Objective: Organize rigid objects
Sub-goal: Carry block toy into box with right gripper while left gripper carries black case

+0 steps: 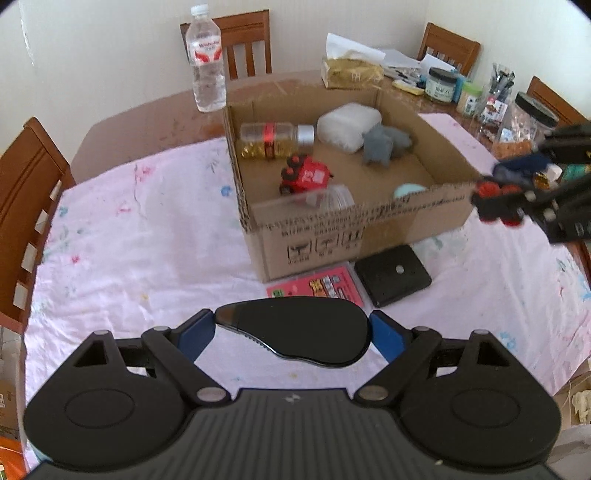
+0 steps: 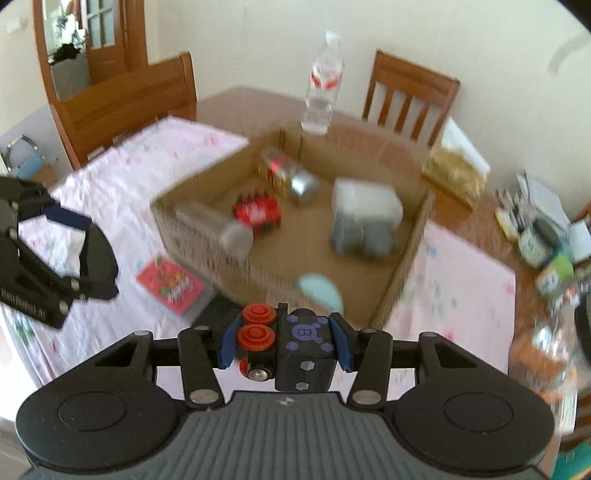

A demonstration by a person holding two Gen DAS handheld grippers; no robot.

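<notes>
black linkage arms with silver rivets, blue-padded fingers (image 2: 231, 341) (ribbed grey housing behind, round black side discs)

**Dining corner in daylight**

Plain cream walls (image 1: 110, 55) meet behind a brown wooden dining table (image 1: 147, 122), partly spread with a pale pink floral cloth (image 1: 129, 240). Slat-backed wooden chairs (image 1: 243, 44) stand around it, pushed up close. At the right wrist view's upper left, a wooden-framed glazed door (image 2: 99, 33) lets in soft, even light
</notes>
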